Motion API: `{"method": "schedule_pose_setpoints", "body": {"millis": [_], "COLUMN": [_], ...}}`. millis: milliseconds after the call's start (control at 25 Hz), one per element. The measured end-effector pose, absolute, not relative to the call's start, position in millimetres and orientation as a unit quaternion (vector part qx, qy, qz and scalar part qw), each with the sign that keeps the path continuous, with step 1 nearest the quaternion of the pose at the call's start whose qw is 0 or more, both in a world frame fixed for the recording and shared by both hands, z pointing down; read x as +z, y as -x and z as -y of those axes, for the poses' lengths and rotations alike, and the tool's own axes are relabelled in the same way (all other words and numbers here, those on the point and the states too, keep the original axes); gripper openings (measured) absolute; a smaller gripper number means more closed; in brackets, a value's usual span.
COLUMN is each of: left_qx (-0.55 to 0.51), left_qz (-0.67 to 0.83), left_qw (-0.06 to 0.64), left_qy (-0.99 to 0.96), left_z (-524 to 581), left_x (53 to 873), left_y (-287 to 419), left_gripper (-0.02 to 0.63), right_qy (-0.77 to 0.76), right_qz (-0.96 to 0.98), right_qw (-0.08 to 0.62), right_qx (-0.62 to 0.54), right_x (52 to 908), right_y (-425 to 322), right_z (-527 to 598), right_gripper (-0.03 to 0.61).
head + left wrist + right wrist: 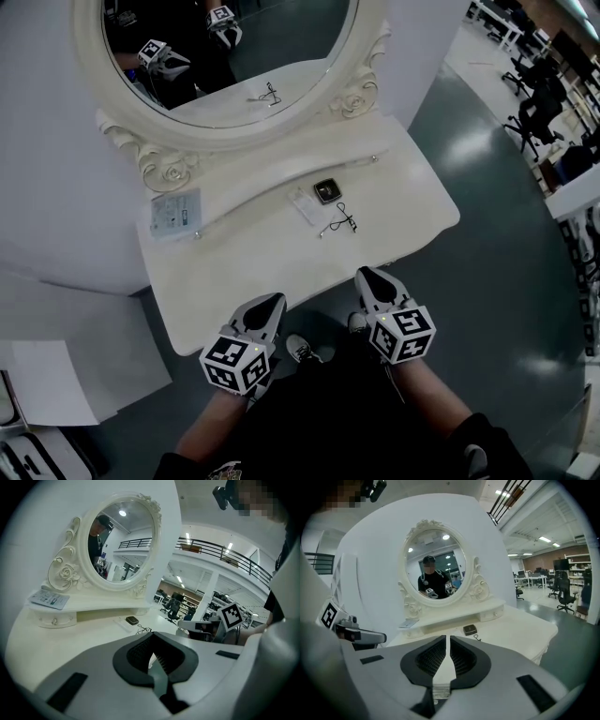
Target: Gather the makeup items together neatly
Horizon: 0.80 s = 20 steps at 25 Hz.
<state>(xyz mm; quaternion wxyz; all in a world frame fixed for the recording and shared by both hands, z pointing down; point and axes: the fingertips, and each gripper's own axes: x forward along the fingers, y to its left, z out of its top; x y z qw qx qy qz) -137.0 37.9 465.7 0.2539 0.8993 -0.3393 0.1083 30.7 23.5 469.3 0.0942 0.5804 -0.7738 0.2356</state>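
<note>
In the head view, a white vanity table (412,206) carries four makeup items. One dark compact (326,190), one flat white packet (305,205) just beside it and one eyelash curler (339,222) lie near each other. One sachet (174,214) sits well apart on the raised shelf under the oval mirror (225,56). The two tools, left gripper (270,302) and right gripper (368,275), hover at the near edge, short of every item, so gathering seems not yet begun. The left gripper view shows its jaws together with nothing between them, aimed across the tabletop toward the compact (132,620) and curler (143,630); the sachet (49,599) lies off to the left. The right gripper view shows its jaws likewise closed and empty, pointing at the compact (469,629) below the mirror (435,566). The lone sachet probably needs fetching to the cluster.
</note>
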Motion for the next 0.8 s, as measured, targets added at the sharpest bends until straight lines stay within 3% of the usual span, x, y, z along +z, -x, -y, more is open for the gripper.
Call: {"method": "schedule_pose_setpoints", "body": {"millis": [240,600,800], "left_qx": [0.11,0.109,0.113], "left_qz": [0.348,0.386,0.403], "left_qw": [0.258,0.271,0.283], "left_qy": [-0.895,-0.875,-0.863], "left_z": [-33.2,-9.9,3.9], "left_x": [468.2,472.2,476.5], "left_y": [142.9,131.1,120.8], "left_gripper": [0.008,0.008,0.008], "right_qy": [-0.596,-0.581,-0.559], "right_qz": [0.756,0.746,0.747], "right_qw": [0.116,0.179,0.213], "right_qx": [0.244,0.27,0.289], "right_x": [493.1,550.6,584.9], "right_y": [-50.9,-86.6,-91.7], "right_z": [0.6,59.0,87.2], "right_gripper": [0.046,0.128,0.132]}}
